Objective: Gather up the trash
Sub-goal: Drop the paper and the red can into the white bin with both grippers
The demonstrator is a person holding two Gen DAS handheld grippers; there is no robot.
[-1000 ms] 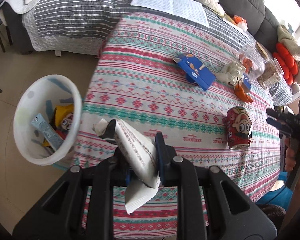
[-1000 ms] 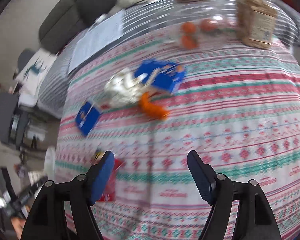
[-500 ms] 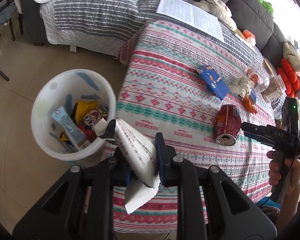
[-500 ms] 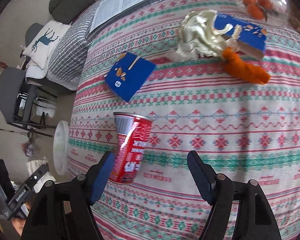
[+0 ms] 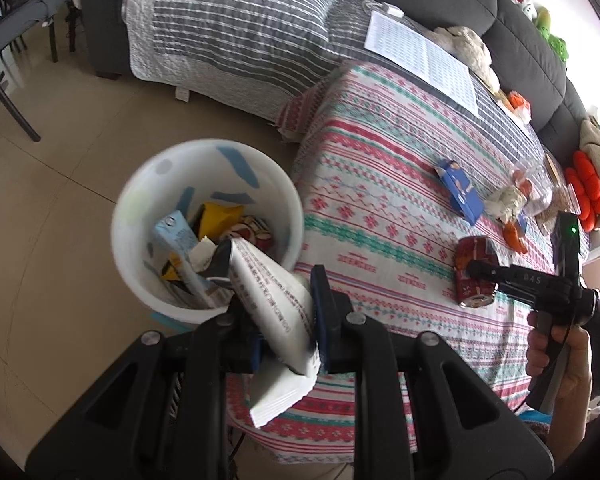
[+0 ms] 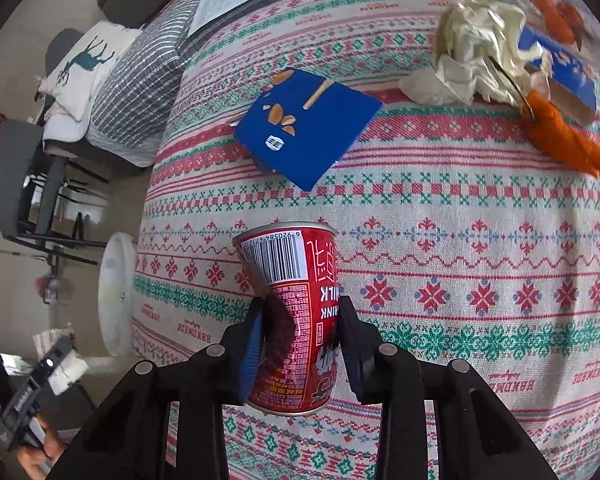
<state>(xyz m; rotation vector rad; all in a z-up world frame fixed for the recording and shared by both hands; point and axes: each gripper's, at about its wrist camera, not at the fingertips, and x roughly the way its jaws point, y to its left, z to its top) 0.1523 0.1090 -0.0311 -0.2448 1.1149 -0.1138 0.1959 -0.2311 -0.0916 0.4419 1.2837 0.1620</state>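
Observation:
My left gripper (image 5: pixel 288 320) is shut on a white printed wrapper (image 5: pixel 272 300), held over the near rim of the white trash bin (image 5: pixel 140 280), which holds several wrappers and cartons. My right gripper (image 6: pixel 300 344) is shut on a dented red drink can (image 6: pixel 296 312) lying on the patterned tablecloth (image 6: pixel 480 240); the can also shows in the left wrist view (image 5: pixel 474 276). A blue snack box (image 6: pixel 306 128), crumpled cream paper (image 6: pixel 472 56) and an orange peel-like piece (image 6: pixel 564 140) lie further back on the table.
The bin (image 6: pixel 114 292) stands on the tiled floor beside the table's left edge. A grey sofa with striped blanket (image 5: pixel 240 28) is behind the table. A second blue box (image 6: pixel 556 68), a clear container (image 5: pixel 540 192) and dark chairs (image 5: pixel 4 40) are around.
My left gripper has carried the wrapper from over the table to the bin. My right gripper has moved up to the red can and closed on it.

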